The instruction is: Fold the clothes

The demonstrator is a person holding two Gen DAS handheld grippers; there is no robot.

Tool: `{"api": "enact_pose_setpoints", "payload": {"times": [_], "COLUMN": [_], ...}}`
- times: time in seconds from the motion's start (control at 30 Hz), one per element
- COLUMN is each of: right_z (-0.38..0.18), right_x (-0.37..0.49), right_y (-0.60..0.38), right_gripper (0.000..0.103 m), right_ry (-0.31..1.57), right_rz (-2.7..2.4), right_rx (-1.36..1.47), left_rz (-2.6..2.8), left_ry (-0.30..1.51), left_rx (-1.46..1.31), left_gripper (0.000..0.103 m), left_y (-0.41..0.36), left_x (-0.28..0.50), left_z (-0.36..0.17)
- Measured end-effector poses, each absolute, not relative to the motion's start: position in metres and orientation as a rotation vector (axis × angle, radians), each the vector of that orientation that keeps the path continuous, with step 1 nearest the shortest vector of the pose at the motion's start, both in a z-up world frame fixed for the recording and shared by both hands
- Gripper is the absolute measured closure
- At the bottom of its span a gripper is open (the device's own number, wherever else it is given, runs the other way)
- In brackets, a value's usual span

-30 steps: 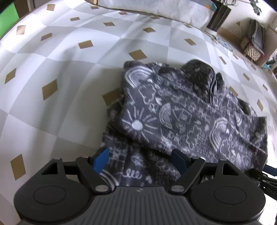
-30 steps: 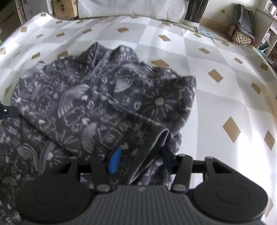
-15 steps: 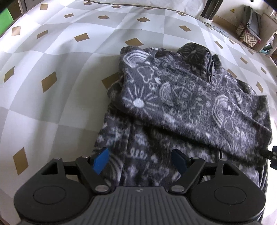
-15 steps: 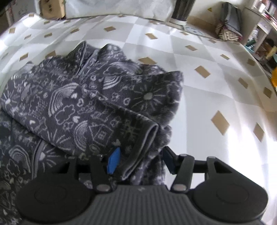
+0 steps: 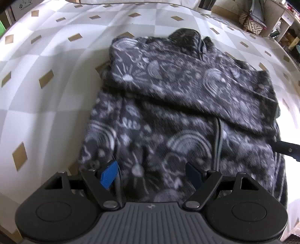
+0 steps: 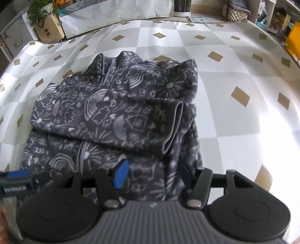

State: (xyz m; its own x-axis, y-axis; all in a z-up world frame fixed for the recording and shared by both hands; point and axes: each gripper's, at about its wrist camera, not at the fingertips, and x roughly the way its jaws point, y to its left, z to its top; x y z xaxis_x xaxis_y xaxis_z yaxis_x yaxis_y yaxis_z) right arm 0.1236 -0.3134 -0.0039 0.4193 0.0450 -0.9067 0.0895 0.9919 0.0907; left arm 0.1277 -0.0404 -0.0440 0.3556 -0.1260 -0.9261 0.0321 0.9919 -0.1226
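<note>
Two grippers I hold above the dark printed fleece jacket (image 5: pixel 187 105) on the checked cloth (image 5: pixel 46 56); the left gripper (image 5: pixel 150 173) gapes wide, clasping nothing, and the right gripper (image 6: pixel 152 173) is opening, gripping nothing.

A grey-and-white checked cloth (image 6: pixel 215 78) with tan diamonds covers the surface; cluttered shelves (image 6: pixel 275 16) stand beyond.

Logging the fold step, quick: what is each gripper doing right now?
Left gripper: open, holding nothing, above the fleece jacket.
Right gripper: opening, jacket cuff released.
</note>
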Motion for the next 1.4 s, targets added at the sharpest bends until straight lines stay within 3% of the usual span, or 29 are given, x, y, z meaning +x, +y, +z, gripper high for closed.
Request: {"api": "enact_pose_setpoints", "payload": {"times": [0.7,1.03,1.4], "right_z": [-0.045,-0.050,-0.049], "right_x": [0.037,0.020,0.017], "right_y": [-0.301,-0.289,-0.293], "right_gripper": [0.040,0.038,0.033], "right_ry": [1.224,1.171,1.172], "right_rz": [-0.087,-0.093,-0.154], "right_rx": [0.177,0.074,0.090], "left_rz": [-0.182,-0.193,-0.202], "left_ry": [1.174,1.145,1.141], "left_rx": [0.088,0.135,0.129], "left_gripper": [0.023,0.013,0.011], "left_y": [-0.062,-0.070,-0.073], "left_x": [0.065,0.048,0.037], "left_z": [-0.059,-0.065,-0.064]}}
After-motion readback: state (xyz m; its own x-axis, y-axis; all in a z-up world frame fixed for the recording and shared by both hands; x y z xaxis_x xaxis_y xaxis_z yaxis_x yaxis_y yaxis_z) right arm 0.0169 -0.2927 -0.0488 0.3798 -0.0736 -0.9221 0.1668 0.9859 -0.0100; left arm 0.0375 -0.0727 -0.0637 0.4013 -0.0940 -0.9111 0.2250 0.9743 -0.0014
